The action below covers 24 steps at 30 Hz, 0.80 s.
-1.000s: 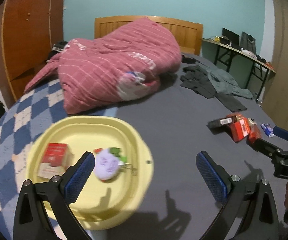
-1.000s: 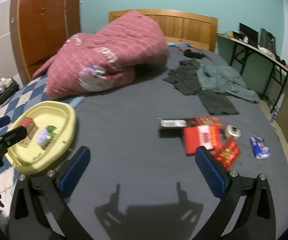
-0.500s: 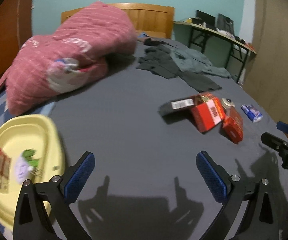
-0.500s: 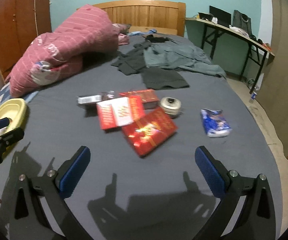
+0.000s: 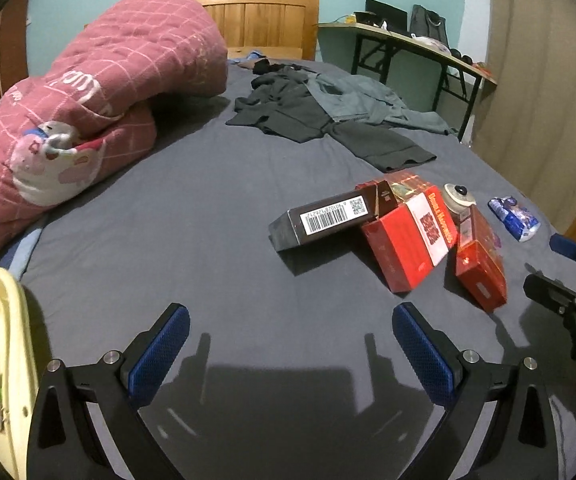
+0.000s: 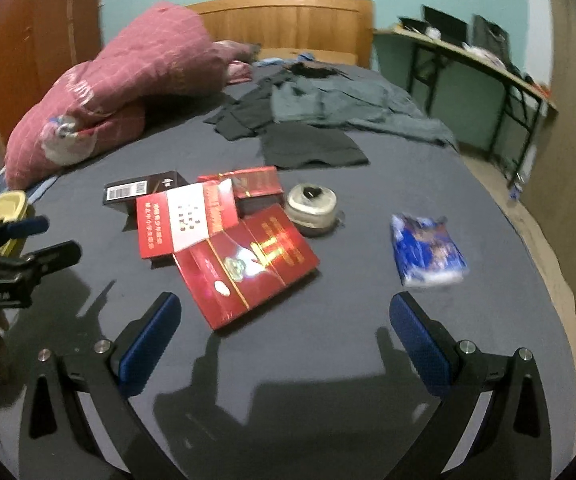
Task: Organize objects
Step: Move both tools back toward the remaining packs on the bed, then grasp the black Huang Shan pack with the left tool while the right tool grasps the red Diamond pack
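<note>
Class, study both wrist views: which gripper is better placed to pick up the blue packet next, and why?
Probably the right gripper: open, with the blue packet close ahead near its right finger. For the left gripper, also open, the packet lies far right beyond the red boxes.

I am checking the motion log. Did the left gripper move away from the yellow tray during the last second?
Yes. The left gripper swung right: the yellow tray, earlier centred between its fingers, now sits at the left edge, and the boxes are nearer.

Both wrist views look low across the bed — sharing the boxes.
</note>
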Tool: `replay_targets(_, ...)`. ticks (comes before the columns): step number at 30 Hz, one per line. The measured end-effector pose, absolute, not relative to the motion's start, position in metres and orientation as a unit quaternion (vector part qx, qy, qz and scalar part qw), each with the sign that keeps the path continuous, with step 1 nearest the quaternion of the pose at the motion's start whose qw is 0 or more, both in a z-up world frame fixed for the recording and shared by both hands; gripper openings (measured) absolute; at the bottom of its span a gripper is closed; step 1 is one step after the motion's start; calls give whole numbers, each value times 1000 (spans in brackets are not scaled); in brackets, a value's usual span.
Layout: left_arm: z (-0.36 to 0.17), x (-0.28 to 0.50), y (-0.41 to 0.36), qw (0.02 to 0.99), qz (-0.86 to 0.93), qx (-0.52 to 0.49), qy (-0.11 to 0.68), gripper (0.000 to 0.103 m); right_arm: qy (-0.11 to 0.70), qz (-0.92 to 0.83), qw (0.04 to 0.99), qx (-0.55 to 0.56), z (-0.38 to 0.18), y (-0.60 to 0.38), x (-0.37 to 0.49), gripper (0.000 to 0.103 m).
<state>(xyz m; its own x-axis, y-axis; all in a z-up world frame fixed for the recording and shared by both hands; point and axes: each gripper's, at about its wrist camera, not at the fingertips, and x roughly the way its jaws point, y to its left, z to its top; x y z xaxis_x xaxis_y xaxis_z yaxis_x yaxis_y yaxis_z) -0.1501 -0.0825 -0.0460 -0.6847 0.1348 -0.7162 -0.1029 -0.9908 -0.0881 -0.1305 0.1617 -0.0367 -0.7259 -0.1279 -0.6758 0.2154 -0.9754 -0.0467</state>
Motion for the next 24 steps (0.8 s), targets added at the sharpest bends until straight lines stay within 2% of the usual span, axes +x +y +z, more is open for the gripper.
replay_targets(4,-50,-160,-80,71,918,-388,-34,103,56,-921,113,368,-41,159,-145,103)
replay_targets(12,-50,-169,-75,84,919,-384,-19,103,144,-900,210,353,-45,151,-158,103)
replay_targets(24,-37,-210,-52,63,920,-380,-79,103,149,-889,253,351,-54,154,-170,103)
